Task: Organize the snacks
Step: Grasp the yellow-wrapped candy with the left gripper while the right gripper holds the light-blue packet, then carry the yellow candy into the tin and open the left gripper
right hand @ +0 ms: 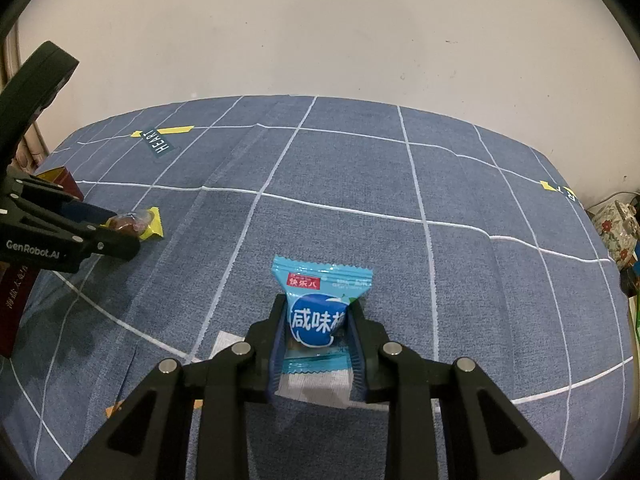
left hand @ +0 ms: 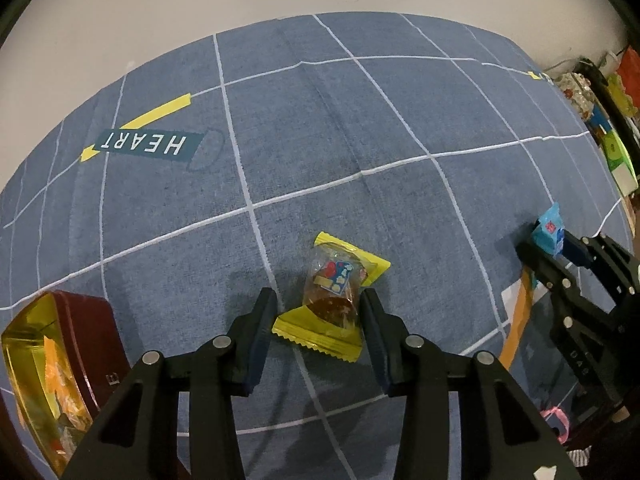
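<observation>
A yellow-edged clear snack packet (left hand: 334, 298) lies on the blue checked cloth (left hand: 360, 120). My left gripper (left hand: 318, 300) is open, its fingers on either side of the packet's near end, the right one touching it. The packet also shows in the right wrist view (right hand: 138, 222) beside the left gripper (right hand: 120, 236). My right gripper (right hand: 318, 316) is shut on a blue snack packet (right hand: 320, 300) and holds it upright just above the cloth. The blue packet also shows in the left wrist view (left hand: 550, 232), at the right gripper's tips (left hand: 548, 246).
A dark red tin (left hand: 60, 360) with a gold inside and some wrapped snacks stands at the near left. A dark red box (right hand: 16, 304) lies at the left. Clutter of packets and jars (left hand: 600, 120) lines the right edge. A white wall rises behind the table.
</observation>
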Demonstrator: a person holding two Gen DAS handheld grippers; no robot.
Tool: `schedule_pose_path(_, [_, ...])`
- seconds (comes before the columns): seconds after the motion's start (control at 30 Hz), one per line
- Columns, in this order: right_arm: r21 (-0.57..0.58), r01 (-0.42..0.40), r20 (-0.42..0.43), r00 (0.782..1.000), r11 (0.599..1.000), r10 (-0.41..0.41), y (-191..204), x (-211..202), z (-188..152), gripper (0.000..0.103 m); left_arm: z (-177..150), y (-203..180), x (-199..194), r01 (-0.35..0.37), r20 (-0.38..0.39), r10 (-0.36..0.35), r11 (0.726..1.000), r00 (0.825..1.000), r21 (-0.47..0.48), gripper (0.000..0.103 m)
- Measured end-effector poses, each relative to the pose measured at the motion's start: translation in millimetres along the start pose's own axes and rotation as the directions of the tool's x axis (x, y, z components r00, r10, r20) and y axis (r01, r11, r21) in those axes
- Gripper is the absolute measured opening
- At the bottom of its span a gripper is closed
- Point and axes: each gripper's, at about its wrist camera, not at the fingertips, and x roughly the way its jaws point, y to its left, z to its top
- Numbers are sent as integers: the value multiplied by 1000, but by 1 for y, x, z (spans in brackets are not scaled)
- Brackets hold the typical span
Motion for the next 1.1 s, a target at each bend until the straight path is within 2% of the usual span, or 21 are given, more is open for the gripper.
schedule_pose_path(0.17, [0, 0, 0, 1000, 1000, 0, 0, 0, 0, 28, 3, -4, 2, -10, -3, 10, 1000, 1000, 18, 46])
schedule_pose_path(0.27, [0, 0, 0, 1000, 1000, 0, 0, 0, 0, 28, 5, -6, 3, -26, 3, 25, 999, 1000, 27, 46])
schedule_pose_path(0.43, [0, 0, 0, 1000, 1000, 0, 0, 0, 0, 28, 5, -11, 4, -41, -6, 41, 998, 999, 51, 30])
schedule_pose_path(0.77, [0, 0, 0, 1000, 1000, 0, 0, 0, 0, 28, -4, -19, 2, -127, 16, 126, 989, 992, 74, 26])
schedule_pose_path(1.1, [-1, 2, 0, 1000, 1000, -2, 0, 0, 0, 28, -17, -15, -18, -110, 6, 110, 994, 994, 5, 25])
